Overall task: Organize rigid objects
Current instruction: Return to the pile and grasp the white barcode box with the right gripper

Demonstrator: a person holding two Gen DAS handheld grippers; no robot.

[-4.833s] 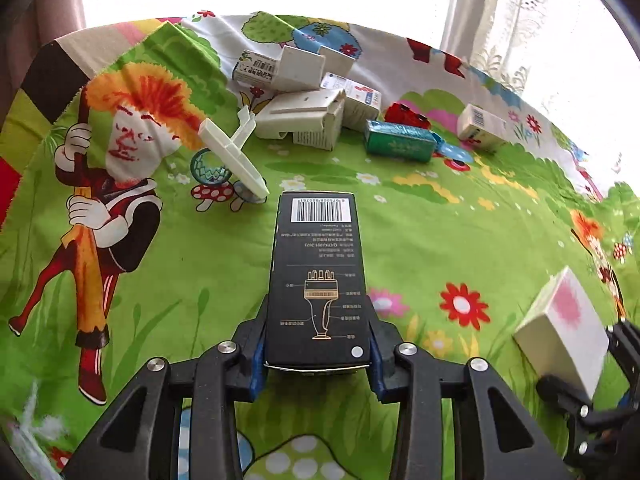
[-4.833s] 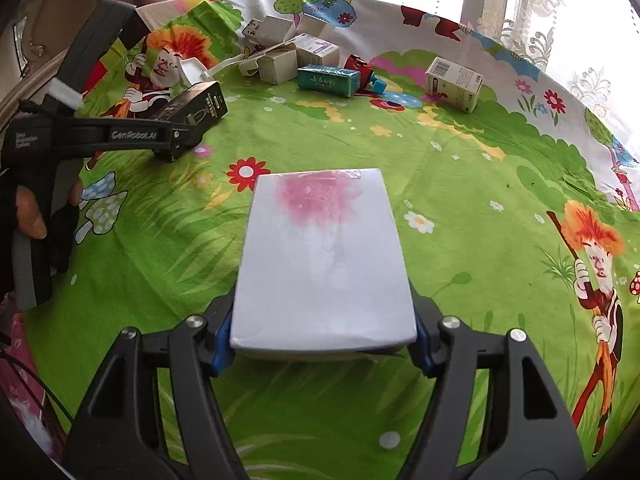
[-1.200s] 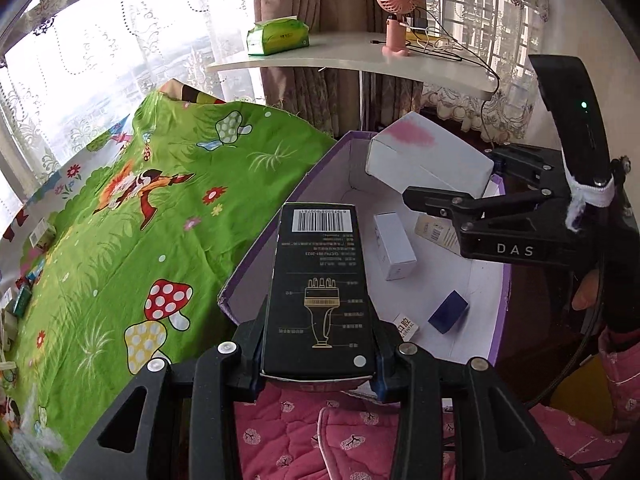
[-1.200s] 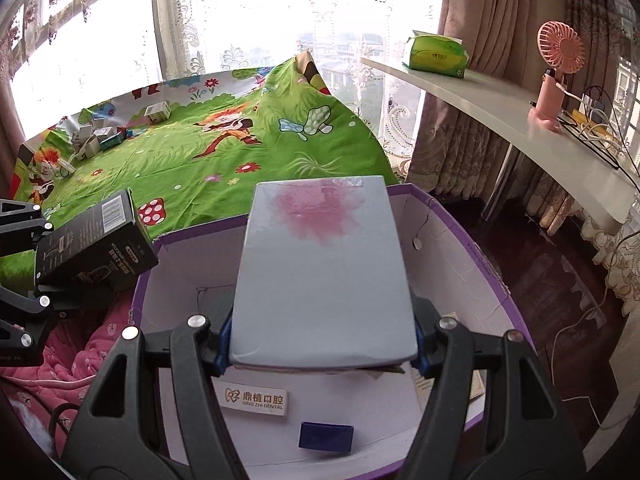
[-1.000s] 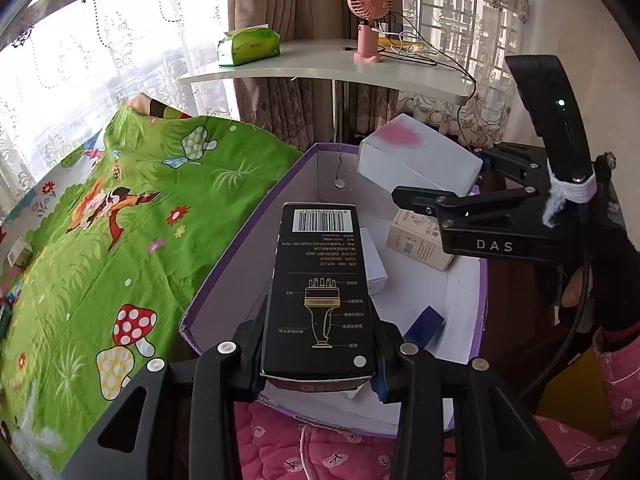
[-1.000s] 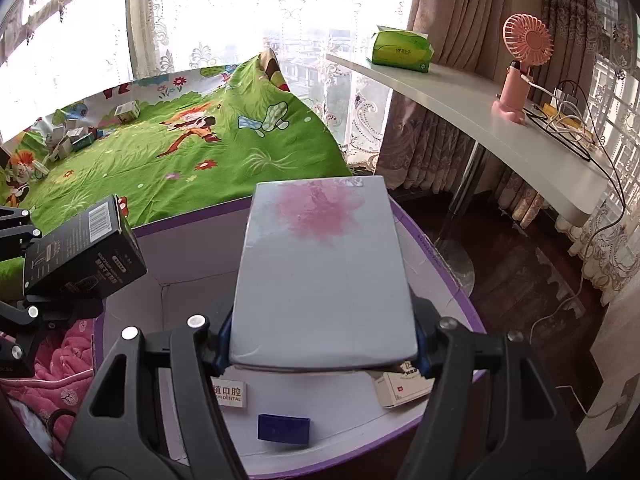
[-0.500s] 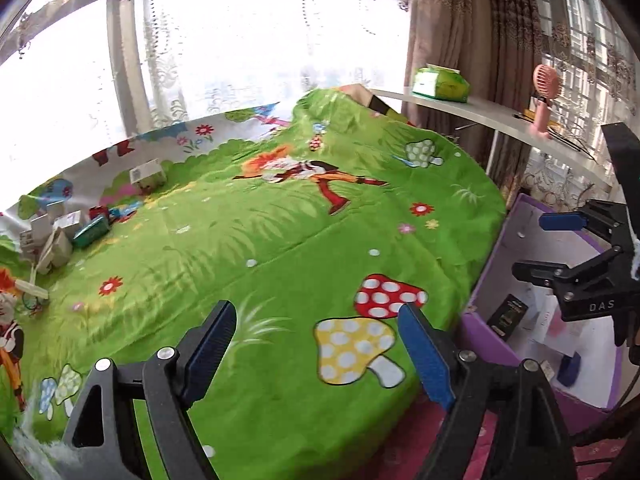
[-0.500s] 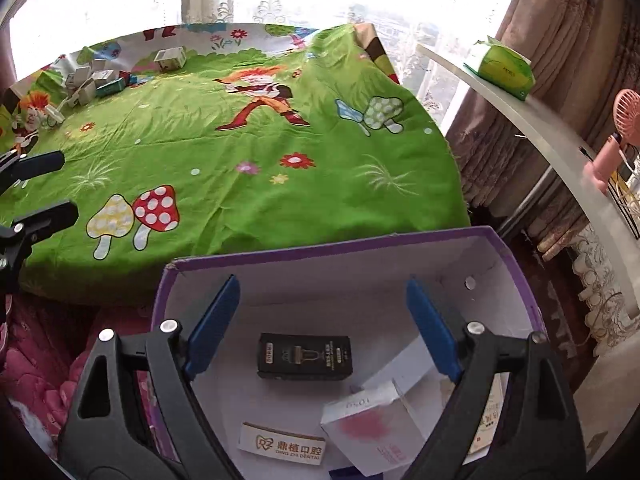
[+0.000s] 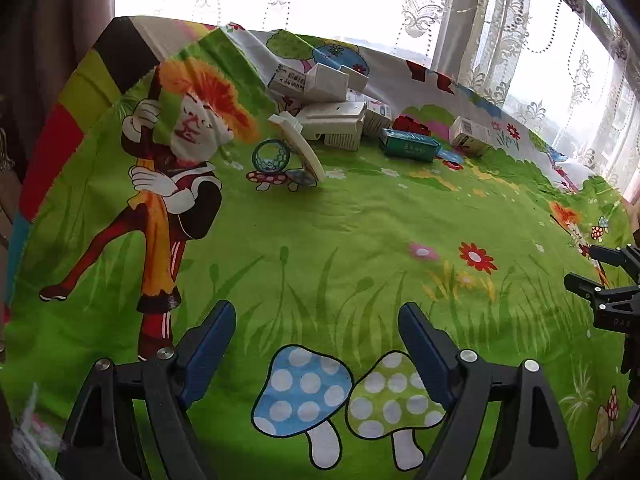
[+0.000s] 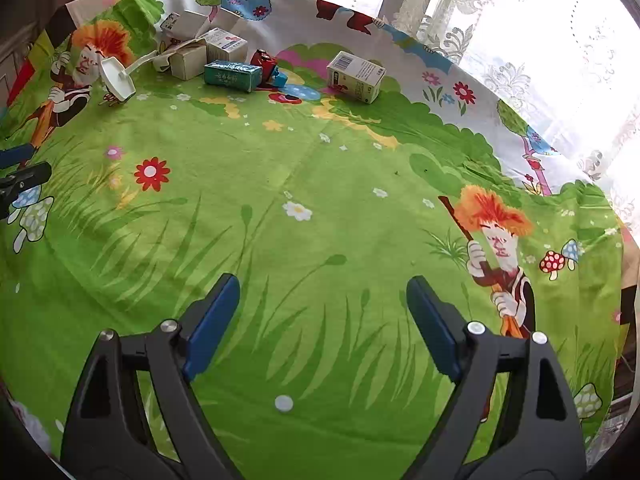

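Your left gripper [image 9: 316, 320] and right gripper [image 10: 323, 294] both gape wide and empty over the green cloth [image 10: 320, 208]; the boxes [image 10: 224, 60] lie clustered at its far edge, well apart from both

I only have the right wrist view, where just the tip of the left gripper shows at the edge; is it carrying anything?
Observer: No. The left gripper has its fingers wide apart, with only the green cloth showing between them.
Operator: Thank you. Is anything hidden behind the white paddle near the pile of boxes?
Observer: Yes. A teal mesh ring stands on its edge right beside the white paddle, on the paddle's left in the left wrist view.
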